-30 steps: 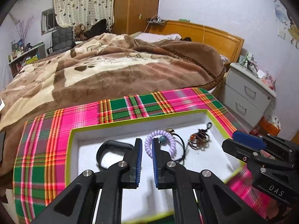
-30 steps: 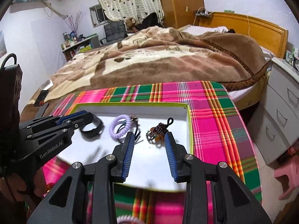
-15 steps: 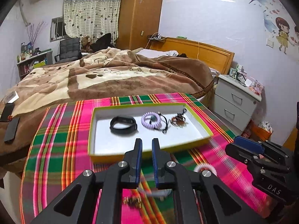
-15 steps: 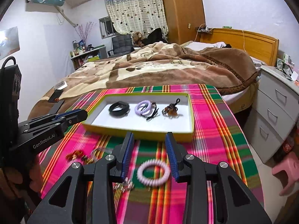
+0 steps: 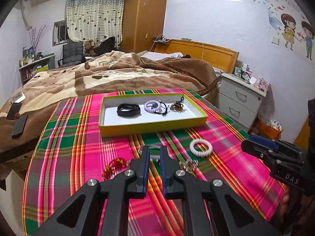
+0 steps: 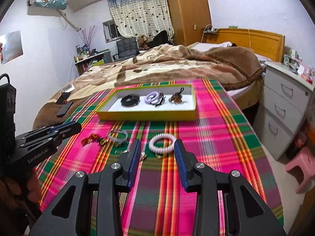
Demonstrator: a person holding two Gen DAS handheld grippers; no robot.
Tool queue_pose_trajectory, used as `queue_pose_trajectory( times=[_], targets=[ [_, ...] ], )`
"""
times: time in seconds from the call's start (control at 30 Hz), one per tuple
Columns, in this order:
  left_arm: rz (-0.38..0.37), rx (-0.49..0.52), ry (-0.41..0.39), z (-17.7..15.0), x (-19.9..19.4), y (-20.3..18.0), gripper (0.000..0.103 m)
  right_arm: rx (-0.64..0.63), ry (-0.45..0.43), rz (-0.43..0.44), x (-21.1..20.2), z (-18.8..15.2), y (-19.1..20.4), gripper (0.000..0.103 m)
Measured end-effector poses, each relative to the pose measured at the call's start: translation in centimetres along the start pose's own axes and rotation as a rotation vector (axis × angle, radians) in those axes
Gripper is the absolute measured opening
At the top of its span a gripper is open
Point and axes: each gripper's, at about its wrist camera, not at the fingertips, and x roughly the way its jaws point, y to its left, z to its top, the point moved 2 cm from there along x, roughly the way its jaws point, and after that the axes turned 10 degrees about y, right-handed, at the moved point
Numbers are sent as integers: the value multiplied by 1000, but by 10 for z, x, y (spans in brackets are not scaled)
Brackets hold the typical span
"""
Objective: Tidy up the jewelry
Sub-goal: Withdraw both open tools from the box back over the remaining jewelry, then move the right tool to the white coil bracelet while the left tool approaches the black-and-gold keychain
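Note:
A yellow-green tray (image 5: 153, 125) (image 6: 145, 115) with a white floor sits on the plaid cloth. It holds a black band (image 5: 129, 110) (image 6: 130, 100), a purple coil tie (image 5: 152, 106) (image 6: 152, 98) and a brown beaded piece (image 5: 176, 106) (image 6: 175, 97). On the cloth nearer me lie a white coil bracelet (image 5: 200, 147) (image 6: 162, 142), a grey bangle (image 6: 117, 134) (image 5: 153, 147), a red-gold piece (image 5: 113, 167) (image 6: 90, 138) and small gold bits (image 5: 188, 164). My left gripper (image 5: 154, 155) is slightly open and empty, over the grey bangle. My right gripper (image 6: 157, 149) is open and empty, over the white bracelet.
The plaid-covered table (image 5: 69, 137) stands before a bed with a brown blanket (image 5: 118, 74). Phones (image 5: 18, 124) lie on the bed at left. A white nightstand (image 6: 285, 102) and a pink stool (image 6: 301, 167) stand at right.
Both grippers have pulled back from over the tray toward the near side of the table. The loose pieces on the cloth have come into view. Both grippers remain empty.

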Motion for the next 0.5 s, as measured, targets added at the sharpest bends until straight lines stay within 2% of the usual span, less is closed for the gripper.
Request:
queue_pose_trajectory(
  times=[0.27,0.5],
  targets=[
    [-3,2,23,-24,-8,0,9,-7,29,25,-2,-20,7,36],
    [3,-23,40,-33,-7,11,9,0,48,32,0,-27,8,36]
  ],
)
